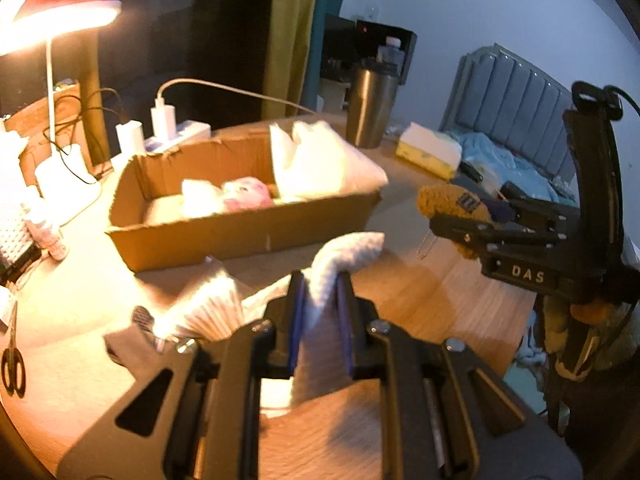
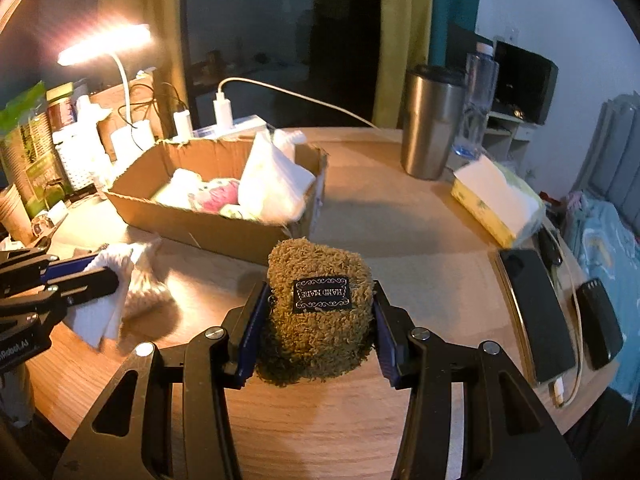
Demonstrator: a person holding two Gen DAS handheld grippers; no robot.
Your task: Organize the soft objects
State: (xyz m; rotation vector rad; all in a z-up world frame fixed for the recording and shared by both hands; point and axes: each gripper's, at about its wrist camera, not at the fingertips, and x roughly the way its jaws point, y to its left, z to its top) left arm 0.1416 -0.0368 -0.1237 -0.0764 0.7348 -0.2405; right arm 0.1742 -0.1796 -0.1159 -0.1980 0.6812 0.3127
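jaws tight on white cloth (image 1: 340,256), brown plush (image 2: 318,312)

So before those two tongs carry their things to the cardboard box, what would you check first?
1. Left tongs shut on the white cloth: ok.
2. Right tongs clamped on the brown fuzzy piece: ok, pads press both its sides.
3. Room in the cardboard box: ok, a gap shows at its left end beside the pink plush.
4. White bag leaning over the box's right end: not ok, it may block a drop there.
5. Cloth's hanging end free of the table: cannot tell.
6. Steel tumbler away from the path: ok.
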